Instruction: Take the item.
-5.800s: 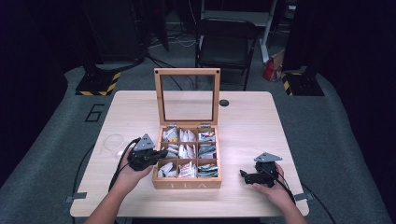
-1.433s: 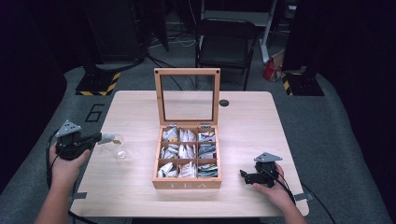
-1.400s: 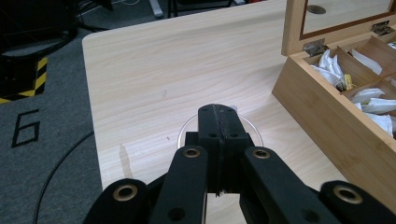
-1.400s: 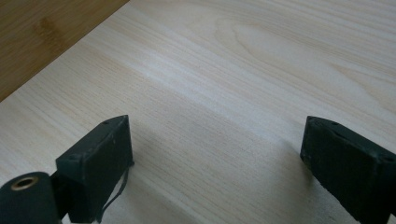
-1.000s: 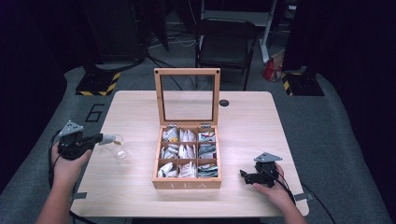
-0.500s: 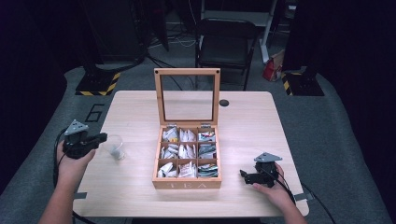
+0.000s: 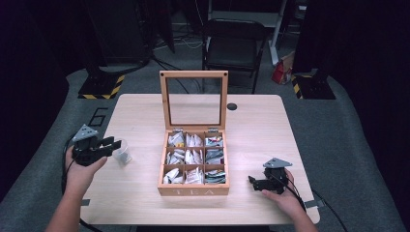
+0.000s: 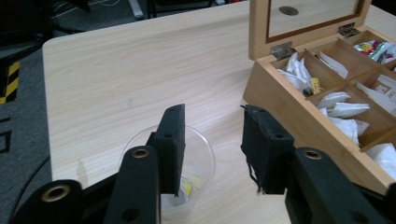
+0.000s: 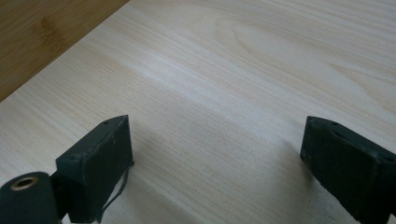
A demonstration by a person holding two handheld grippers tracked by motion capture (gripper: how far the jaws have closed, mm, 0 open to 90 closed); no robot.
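Pale wooden table [image 7: 145, 116] under dim light: my left gripper [image 8: 212, 154] has just been opening above the clear plastic cup [image 8: 201, 158], nothing between its jaws, a tea bag [image 8: 187, 189] already dropped inside. Right gripper [image 7: 252, 181] rests open beside the tea box [image 7: 193, 191]; I judge one transfer done.

R gripper [image 9: 217, 154] jaws wide apart, nothing btwn them, low over pale wood table [image 9: 243, 70]. Darker wooden box wall [image 9: 42, 32] in top-left corner, well apart from jaws. Thin thread hangs off one jaw.
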